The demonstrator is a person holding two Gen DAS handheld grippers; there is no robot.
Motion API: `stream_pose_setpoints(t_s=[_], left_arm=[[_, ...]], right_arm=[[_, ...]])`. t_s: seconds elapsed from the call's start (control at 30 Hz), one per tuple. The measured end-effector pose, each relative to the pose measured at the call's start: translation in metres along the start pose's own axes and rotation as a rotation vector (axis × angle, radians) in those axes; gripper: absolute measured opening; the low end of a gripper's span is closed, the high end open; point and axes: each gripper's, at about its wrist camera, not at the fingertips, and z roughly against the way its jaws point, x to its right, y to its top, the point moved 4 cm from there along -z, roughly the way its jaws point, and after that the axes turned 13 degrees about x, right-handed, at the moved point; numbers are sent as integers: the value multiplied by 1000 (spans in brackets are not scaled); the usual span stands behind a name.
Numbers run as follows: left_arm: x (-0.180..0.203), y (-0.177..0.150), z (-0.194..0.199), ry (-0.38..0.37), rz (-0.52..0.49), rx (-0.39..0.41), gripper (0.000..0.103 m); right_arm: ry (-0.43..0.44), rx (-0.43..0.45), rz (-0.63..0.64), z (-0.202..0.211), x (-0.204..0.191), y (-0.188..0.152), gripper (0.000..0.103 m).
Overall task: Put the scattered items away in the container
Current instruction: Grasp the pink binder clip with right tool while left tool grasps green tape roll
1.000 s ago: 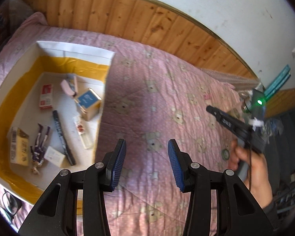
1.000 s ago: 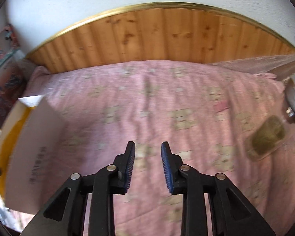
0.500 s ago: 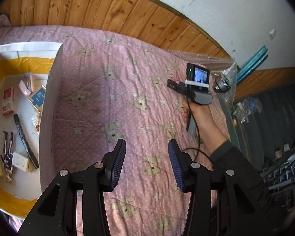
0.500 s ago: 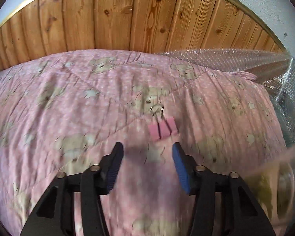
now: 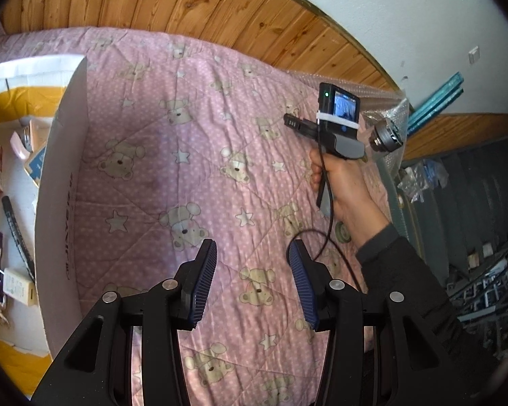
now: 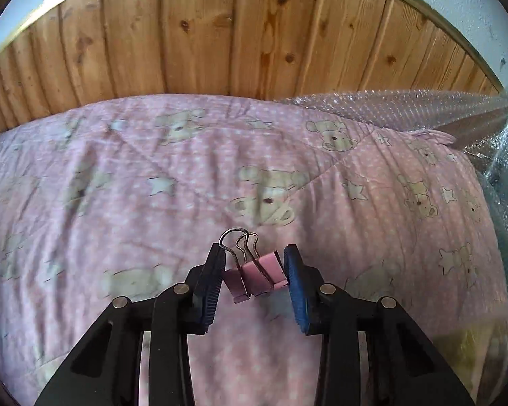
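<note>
A pink binder clip (image 6: 259,275) with wire handles lies on the pink quilt (image 6: 152,186). My right gripper (image 6: 254,284) is open with its fingers on either side of the clip, close to it or just touching. In the left wrist view the right gripper (image 5: 289,122) is held low over the far right part of the quilt. My left gripper (image 5: 250,280) is open and empty above the middle of the quilt. The white cardboard box (image 5: 64,176) stands at the left with several small items inside.
A wooden wall panel (image 6: 254,34) runs behind the bed. Bubble wrap (image 6: 406,108) lies at the quilt's far right edge. A small round metal part (image 5: 386,138) sits near the bubble wrap. Shelving (image 5: 474,220) stands right of the bed.
My right gripper has moved forward and down onto the pink binder clip, which now sits between its fingers. The left view has swung right, away from the box.
</note>
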Motion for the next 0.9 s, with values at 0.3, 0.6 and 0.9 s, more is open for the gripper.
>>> stream_pose_setpoints(t_s=[0.3,0.6,0.9], left_arm=[[50,-22,-34,-94,-138,-7,48],[129,-77,-120,-117,-315,-73,51],[197,-107,-210,-150,-358,-113,52]], right_arm=[[214,-121,-35,125,-7,-64,37],[97,-162,-201,223,103,-128,38],[52,-189,-374,217,191,-151,38]])
